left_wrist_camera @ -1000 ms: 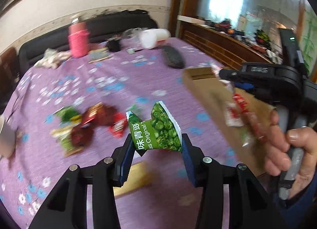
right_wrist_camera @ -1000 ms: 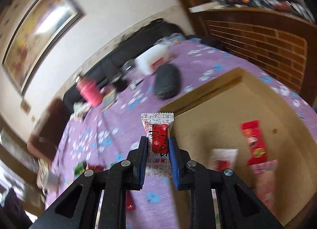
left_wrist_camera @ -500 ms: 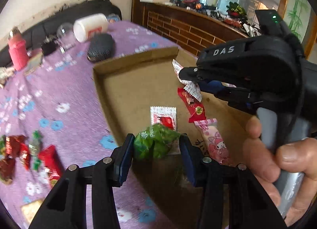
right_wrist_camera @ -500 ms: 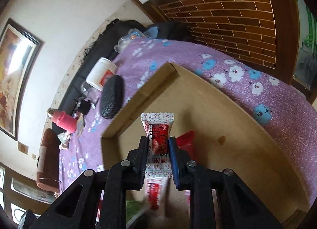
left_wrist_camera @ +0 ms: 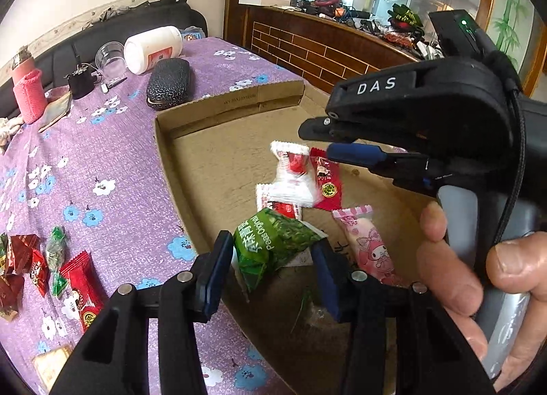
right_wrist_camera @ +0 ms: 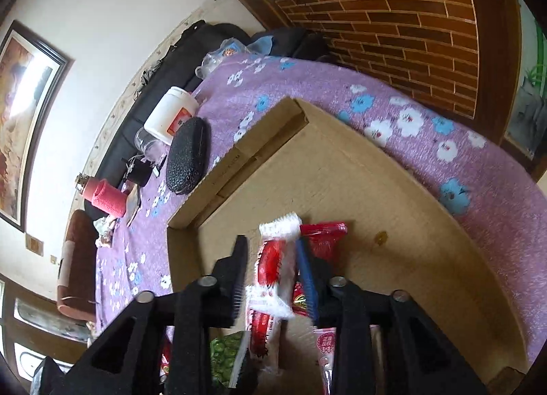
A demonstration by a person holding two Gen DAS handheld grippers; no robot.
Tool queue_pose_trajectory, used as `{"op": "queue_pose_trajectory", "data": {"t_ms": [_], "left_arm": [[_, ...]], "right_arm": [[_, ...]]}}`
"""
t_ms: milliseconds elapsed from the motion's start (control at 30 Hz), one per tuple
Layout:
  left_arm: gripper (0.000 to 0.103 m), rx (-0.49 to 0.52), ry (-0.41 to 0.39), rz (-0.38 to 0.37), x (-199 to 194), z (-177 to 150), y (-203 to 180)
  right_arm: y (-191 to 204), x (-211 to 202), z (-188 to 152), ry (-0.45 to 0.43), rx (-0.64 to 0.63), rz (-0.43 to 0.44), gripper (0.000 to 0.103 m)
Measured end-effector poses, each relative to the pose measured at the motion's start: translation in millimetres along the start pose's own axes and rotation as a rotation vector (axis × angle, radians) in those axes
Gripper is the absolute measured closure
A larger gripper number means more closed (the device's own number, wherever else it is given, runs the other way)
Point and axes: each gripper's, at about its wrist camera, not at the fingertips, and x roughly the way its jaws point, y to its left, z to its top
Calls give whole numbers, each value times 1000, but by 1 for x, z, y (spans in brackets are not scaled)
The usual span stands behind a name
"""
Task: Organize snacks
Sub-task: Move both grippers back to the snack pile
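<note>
Snacks: small sealed packets, judged light, soft and crinkly, slippery on the film, best pinched flat across the middle or by a crimped end.

Green pea packet (left_wrist_camera: 273, 244) hung between the pads of the left claw (left_wrist_camera: 270, 272) above the near left part of the cardboard tray (left_wrist_camera: 191, 189); jaws easing apart, left pad just off the film, right pad close against its corner, so grip judged as letting go rather than clenched.

White-and-red packet (right_wrist_camera: 273, 265) sat between the pads of the right claw (right_wrist_camera: 273, 278), jaws opening, a gap on the left side, packet blurred and apparently dropping free toward the tray floor.

Already lying in the tray: red packet (left_wrist_camera: 326, 183), pink cartoon packet (left_wrist_camera: 369, 248), another white-and-red packet (left_wrist_camera: 280, 205).

More loose candies (left_wrist_camera: 51, 265) left on the purple flowered table (left_wrist_camera: 102, 142), near left, well apart from the tray.

Likely risk: light film clinging to a pad instead of falling.
</note>
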Motion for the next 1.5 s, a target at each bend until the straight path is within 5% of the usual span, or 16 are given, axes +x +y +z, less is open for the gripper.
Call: {"op": "queue_pose_trajectory", "data": {"t_ms": [200, 400, 800, 867, 1267, 1333, 1400, 1500], "left_arm": [[49, -17, -39, -8, -22, 3, 8], [44, -27, -94, 28, -61, -5, 33], [33, -8, -74, 194, -122, -66, 130], [31, 26, -44, 192, -124, -81, 140], [27, 171, 41, 219, -91, -112, 145], [29, 166, 45, 241, -86, -113, 148], [56, 147, 37, 238, -85, -112, 150], [67, 119, 31, 294, -84, -109, 153]], "right_arm": [[22, -30, -3, -147, -88, 60, 52], [65, -56, -31, -289, -276, 216, 51], [137, -27, -108, -105, -572, 370, 51], [147, -14, -118, -14, -610, 351, 51], [157, 7, -141, 64, -693, 295, 51], [158, 10, -143, 85, -690, 302, 51], [158, 11, -145, 105, -688, 298, 51], [159, 18, -150, 118, -685, 268, 51]]}}
